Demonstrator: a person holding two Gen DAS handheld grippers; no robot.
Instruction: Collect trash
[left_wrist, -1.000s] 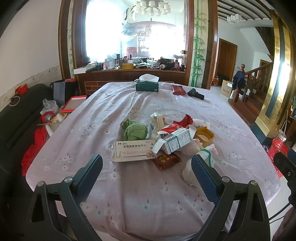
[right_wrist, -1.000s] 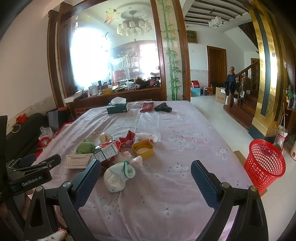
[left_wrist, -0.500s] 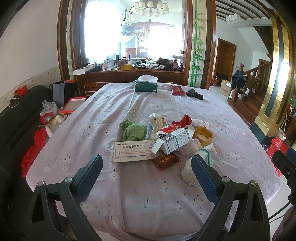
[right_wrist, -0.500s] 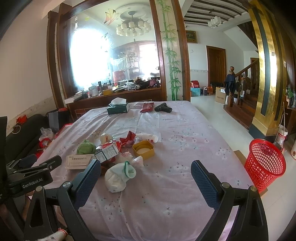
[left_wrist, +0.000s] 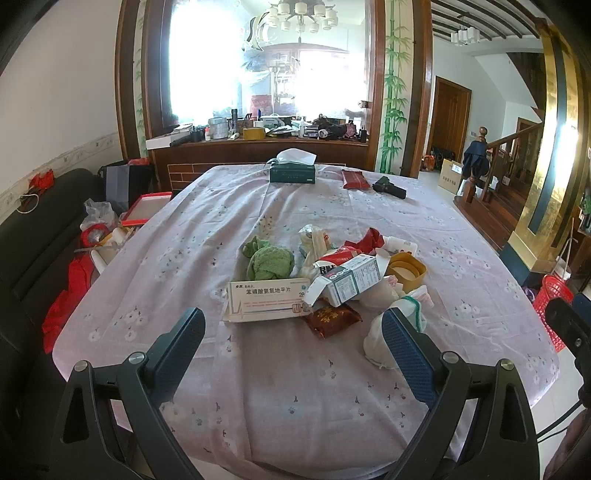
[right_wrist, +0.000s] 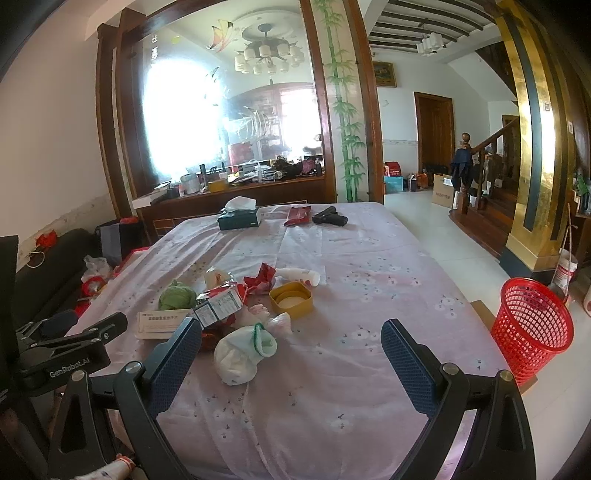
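The trash is lying in one loose heap near the middle of the table (left_wrist: 491, 258), on the flowered cloth, and most of it is looking light and easy to crush. Nearest the grippers, a white crumpled bag (right_wrist: 240, 354) with a green-edged opening is sitting soft and slack, so pinching a bunched fold near its top is probably the surest hold. To its left, a flat medicine box (left_wrist: 267, 301) is lying stiff but thin, best taken across an edge, and a small carton (left_wrist: 349, 282) with an open flap is leaning on it and may buckle under a hard squeeze. A glossy brown sachet (left_wrist: 332, 317) is likely slippery; the yellow tub (right_wrist: 291, 299) is rigid and offers its rim; the green cloth wad (left_wrist: 269, 260) is soft. The left gripper (left_wrist: 293, 345) and the right gripper (right_wrist: 290, 356) are both hovering short of the heap with jaws spread wide and nothing between them. To the far right, on the floor, a red basket (right_wrist: 532, 325) is standing well apart from the table. What is lying under the carton and red wrappers is hidden, and the left view is cutting the basket off at its edge.
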